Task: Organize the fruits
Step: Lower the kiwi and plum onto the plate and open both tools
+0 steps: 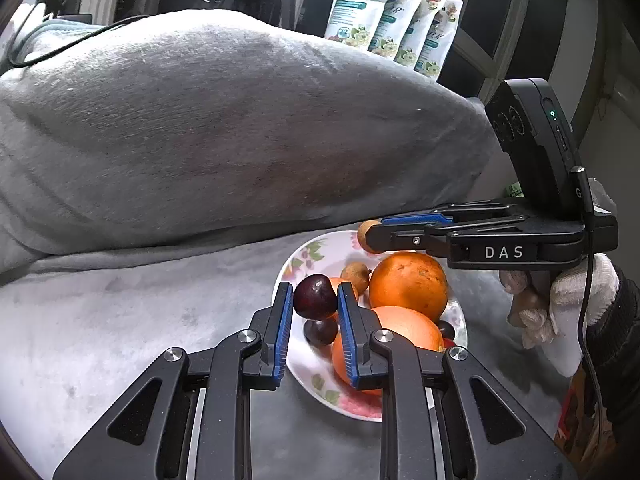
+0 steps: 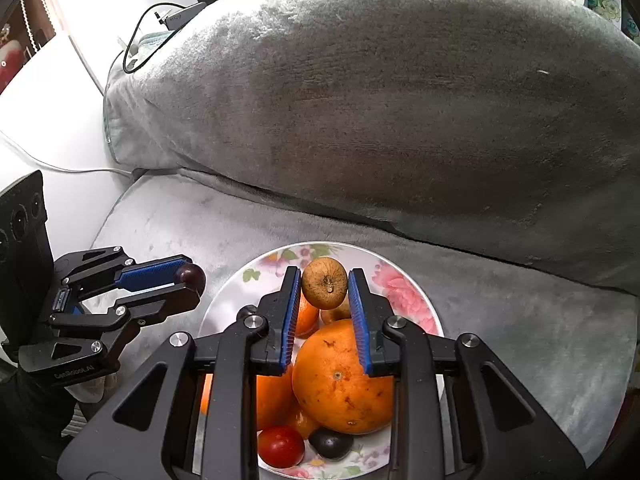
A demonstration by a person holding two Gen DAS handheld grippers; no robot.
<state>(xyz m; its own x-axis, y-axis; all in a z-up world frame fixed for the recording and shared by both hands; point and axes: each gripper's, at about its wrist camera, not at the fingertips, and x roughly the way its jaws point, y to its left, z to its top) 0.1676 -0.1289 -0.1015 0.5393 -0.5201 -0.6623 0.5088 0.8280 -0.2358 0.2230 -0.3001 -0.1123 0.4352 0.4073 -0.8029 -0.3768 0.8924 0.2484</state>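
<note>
- Holding one fruit in each gripper, we think the job now is to carry each to its own spot without a drop.
- Our left gripper (image 1: 316,300) is pinching a dark plum (image 1: 315,296) over the left edge of the flowered plate (image 1: 292,256).
- Our right gripper (image 2: 324,292) is pinching a small brown fruit (image 2: 324,288) over the far edge of the plate.
- We should keep both squeezes soft but firm, since round fruit can slip out.
- We should lift straight up first, so we do not bump the big orange (image 2: 344,384) below.
- The brown fruit is nearly round, a bit wider than tall, and its little stem end points at our camera.
- The plum is round too, so it has no clear long side. Its dimple points up.
- The red fruit (image 2: 281,446) sits at the near edge of the plate.
</note>
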